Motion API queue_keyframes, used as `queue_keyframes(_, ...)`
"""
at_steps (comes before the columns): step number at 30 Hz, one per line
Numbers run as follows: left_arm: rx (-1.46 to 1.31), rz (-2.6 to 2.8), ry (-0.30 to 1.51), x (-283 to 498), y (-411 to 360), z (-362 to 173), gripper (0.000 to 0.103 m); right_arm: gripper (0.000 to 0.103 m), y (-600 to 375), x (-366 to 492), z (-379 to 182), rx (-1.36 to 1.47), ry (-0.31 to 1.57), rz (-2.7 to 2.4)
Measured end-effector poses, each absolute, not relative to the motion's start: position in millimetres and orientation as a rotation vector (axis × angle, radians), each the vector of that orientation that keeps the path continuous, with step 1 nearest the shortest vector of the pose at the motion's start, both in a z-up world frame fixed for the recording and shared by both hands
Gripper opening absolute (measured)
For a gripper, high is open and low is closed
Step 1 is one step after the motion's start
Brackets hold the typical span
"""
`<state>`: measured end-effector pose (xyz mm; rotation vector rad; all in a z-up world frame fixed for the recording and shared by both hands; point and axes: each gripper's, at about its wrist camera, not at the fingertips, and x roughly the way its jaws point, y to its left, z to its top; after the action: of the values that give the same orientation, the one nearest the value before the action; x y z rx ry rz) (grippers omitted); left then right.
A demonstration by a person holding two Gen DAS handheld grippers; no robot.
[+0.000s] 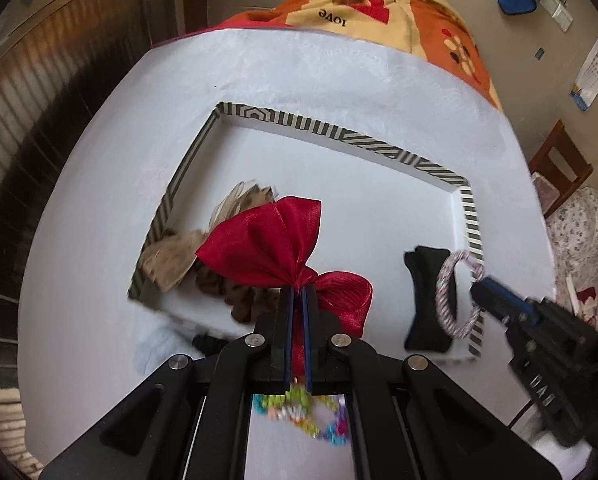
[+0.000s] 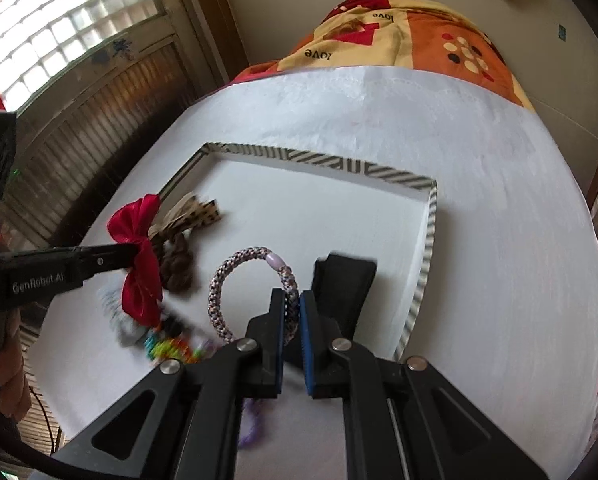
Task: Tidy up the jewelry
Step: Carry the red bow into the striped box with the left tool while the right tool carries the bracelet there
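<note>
My left gripper (image 1: 298,294) is shut on the knot of a red ribbon bow (image 1: 267,244) and holds it above the near left part of a shallow white tray with a striped rim (image 1: 339,130). It also shows in the right wrist view (image 2: 133,254) with the bow (image 2: 141,280). My right gripper (image 2: 295,300) is shut on a speckled braided hair tie (image 2: 235,280) with a lilac bead, held over the tray's near edge; it shows in the left wrist view (image 1: 477,280) with the tie (image 1: 447,296). A black bow (image 2: 345,284) and leopard-print bows (image 2: 187,220) lie in the tray.
The tray (image 2: 427,248) sits on a white-covered table (image 2: 499,240). Colourful beaded pieces (image 2: 171,346) and a purple item (image 2: 251,420) lie on the table near the tray's front. A patterned blanket (image 2: 419,36) lies beyond the table. A wooden chair (image 1: 559,160) stands at right.
</note>
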<state>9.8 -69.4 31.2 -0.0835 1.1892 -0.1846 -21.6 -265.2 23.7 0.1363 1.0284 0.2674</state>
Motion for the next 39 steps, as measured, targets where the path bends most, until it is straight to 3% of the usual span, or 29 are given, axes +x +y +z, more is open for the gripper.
queue_keyframes(13,-0.01,-0.14,1.289,52.3,-98.5,-25.8,0.0,0.007,-300.2,66.4,-34.9,0.156,1.129,0.173)
queue_keyframes(22,0.003,-0.154,1.291,63.4,-103.0,-27.2,0.001,0.007,-307.2,89.1,-58.8,0.156,1.158,0.138)
queue_keyframes(24,0.002,-0.174,1.294,65.8,-104.6,-27.1,0.01,0.014,-309.0,88.3,-55.9,0.183,1.154,0.143)
queue_keyframes(26,-0.039,-0.219,1.315,68.1,-101.3,-28.2,0.028,0.024,-313.8,84.2,-50.3,0.224,1.142,0.146)
queue_keyframes(29,-0.074,-0.234,1.339,67.9,-95.5,-33.3,0.042,0.037,-318.4,75.1,-41.8,0.243,1.126,0.149)
queue_keyframes(39,-0.108,-0.3,1.341,62.5,-77.6,-23.4,0.045,0.039,-322.6,37.3,-21.0,0.287,1.116,0.189)
